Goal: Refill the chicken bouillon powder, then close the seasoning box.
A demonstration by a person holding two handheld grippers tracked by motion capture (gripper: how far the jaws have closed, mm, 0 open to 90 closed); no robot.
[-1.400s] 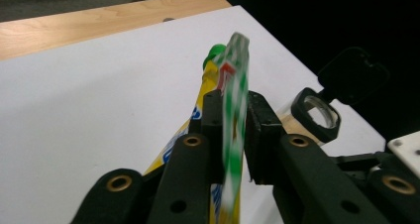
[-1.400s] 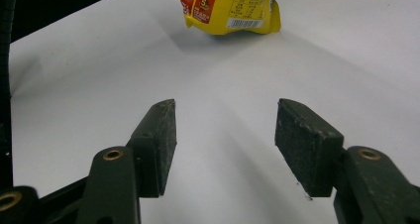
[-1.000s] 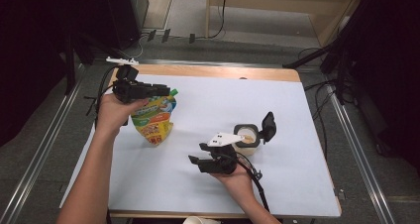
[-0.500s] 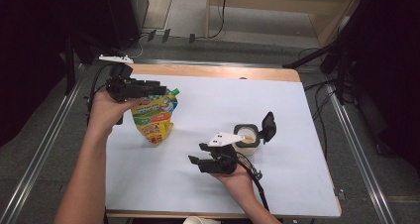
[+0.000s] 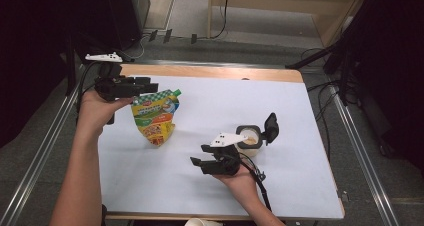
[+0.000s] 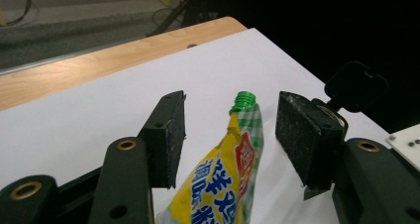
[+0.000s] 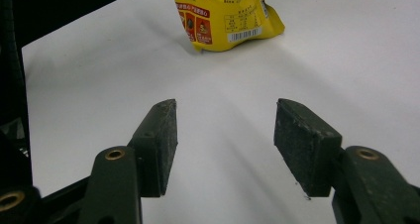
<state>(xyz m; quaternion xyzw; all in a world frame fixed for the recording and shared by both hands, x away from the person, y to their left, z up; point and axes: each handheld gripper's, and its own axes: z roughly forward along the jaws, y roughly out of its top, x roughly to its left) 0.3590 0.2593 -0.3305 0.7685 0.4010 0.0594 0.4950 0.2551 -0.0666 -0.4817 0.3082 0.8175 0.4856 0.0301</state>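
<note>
A yellow spouted pouch (image 5: 154,117) with a green cap (image 5: 176,92) stands tilted on the white table cover (image 5: 310,186) at the left. My left gripper (image 5: 150,86) hovers open at the pouch's top. In the left gripper view the cap (image 6: 244,100) and the pouch's top (image 6: 223,184) lie between the spread jaws of the left gripper (image 6: 230,120), untouched. My right gripper (image 5: 199,155) rests open near the front middle, beside a small round container (image 5: 248,140) with its black lid (image 5: 271,127) flipped up. The right gripper (image 7: 225,130) holds nothing and faces the pouch's bottom (image 7: 223,16).
A bare wooden strip (image 5: 210,72) runs along the table's far edge. Metal rails (image 5: 45,151) flank both sides. Cables lie on the floor (image 5: 260,21) beyond. A pale cup rim (image 5: 202,222) peeks at the front edge.
My left gripper has drawn back a little to the left, away from the pouch. The right gripper, the pouch and the container have stayed put.
</note>
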